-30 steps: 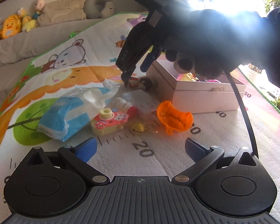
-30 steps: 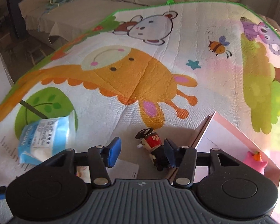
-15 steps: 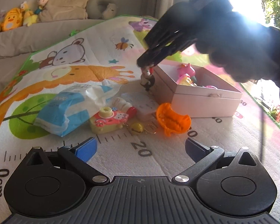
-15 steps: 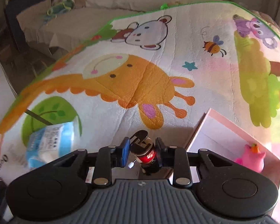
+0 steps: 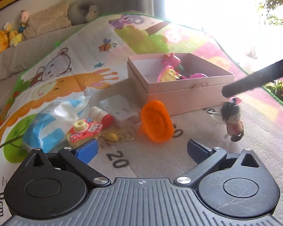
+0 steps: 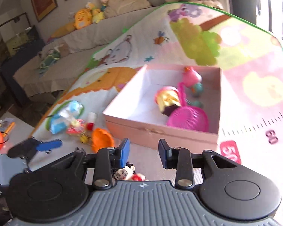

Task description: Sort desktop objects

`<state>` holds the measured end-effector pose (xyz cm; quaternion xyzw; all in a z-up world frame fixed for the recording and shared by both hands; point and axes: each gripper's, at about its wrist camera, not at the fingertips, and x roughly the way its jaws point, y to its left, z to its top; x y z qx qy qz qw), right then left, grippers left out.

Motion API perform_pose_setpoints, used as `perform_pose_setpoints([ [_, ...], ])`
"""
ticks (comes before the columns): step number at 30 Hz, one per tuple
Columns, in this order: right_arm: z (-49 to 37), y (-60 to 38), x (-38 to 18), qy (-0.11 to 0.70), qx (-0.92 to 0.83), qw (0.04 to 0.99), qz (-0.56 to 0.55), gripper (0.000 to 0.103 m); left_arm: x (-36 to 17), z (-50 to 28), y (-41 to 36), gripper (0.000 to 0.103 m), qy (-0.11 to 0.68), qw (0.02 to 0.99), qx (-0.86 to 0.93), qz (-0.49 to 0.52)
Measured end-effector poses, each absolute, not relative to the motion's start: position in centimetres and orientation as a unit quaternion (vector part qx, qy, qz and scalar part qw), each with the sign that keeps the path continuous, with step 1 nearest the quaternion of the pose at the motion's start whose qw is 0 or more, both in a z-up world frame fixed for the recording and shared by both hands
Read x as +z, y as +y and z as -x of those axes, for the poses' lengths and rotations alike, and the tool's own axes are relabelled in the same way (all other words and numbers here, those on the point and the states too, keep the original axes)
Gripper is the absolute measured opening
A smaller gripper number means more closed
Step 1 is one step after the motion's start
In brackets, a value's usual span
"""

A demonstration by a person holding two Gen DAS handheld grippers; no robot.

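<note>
My right jaws [image 6: 143, 151] have just been opening; the doll [image 5: 233, 120] falls short of the pink box [image 5: 181, 96]. Left jaws [image 5: 141, 148] stand released, empty.

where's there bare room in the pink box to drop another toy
The pink box is bare along its near-left half, from the left wall to the yellow doll. The far-right side is crowded: the pink pig, the doll and the magenta basket sit bunched together. Outside, the mat is bare in front of the orange cup.
</note>
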<state>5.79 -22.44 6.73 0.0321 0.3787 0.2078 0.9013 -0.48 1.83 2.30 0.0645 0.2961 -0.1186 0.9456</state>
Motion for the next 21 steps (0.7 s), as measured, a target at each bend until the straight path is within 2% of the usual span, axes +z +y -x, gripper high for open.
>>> perform_pose_setpoints([
  [1, -5.3, -23.4, 5.8, 0.378, 0.194, 0.905, -0.038, 0.045, 2.3, 0.1, 1.4, 0.103, 0.293, 0.946, -0.118, -0.073],
  [3, -4.4, -24.4, 4.3, 0.375, 0.179, 0.908, -0.044, 0.062, 2.3, -0.7, 0.6, 0.103, 0.288, 0.947, -0.112, -0.087],
  [12, -1.0, -26.4, 3.4, 0.315, 0.161, 0.935, -0.032, 0.087, 1.6, -4.2, -2.8, 0.102, 0.302, 0.938, -0.128, -0.116],
  [13, -0.7, -26.6, 3.8, 0.306, 0.156, 0.939, -0.031, 0.088, 1.5, -4.4, -3.1, 0.099, 0.302, 0.937, -0.127, -0.119],
  [15, -0.4, -26.8, 4.3, 0.294, 0.145, 0.944, -0.023, 0.094, 1.2, -4.9, -3.6, 0.084, 0.309, 0.935, -0.125, -0.122],
  [16, -0.3, -26.9, 4.4, 0.289, 0.141, 0.947, -0.019, 0.096, 1.1, -5.2, -3.7, 0.073, 0.315, 0.933, -0.124, -0.120],
  [18, 0.0, -27.1, 4.5, 0.286, 0.137, 0.948, -0.015, 0.099, 0.9, -5.6, -3.8, 0.069, 0.320, 0.932, -0.120, -0.119],
  [20, 0.3, -27.2, 4.6, 0.292, 0.140, 0.946, -0.013, 0.100, 1.0, -5.5, -3.8, 0.055, 0.323, 0.931, -0.121, -0.120],
  [21, 0.5, -27.2, 4.5, 0.296, 0.145, 0.944, -0.011, 0.101, 1.0, -5.2, -3.7, 0.054, 0.326, 0.929, -0.126, -0.118],
])
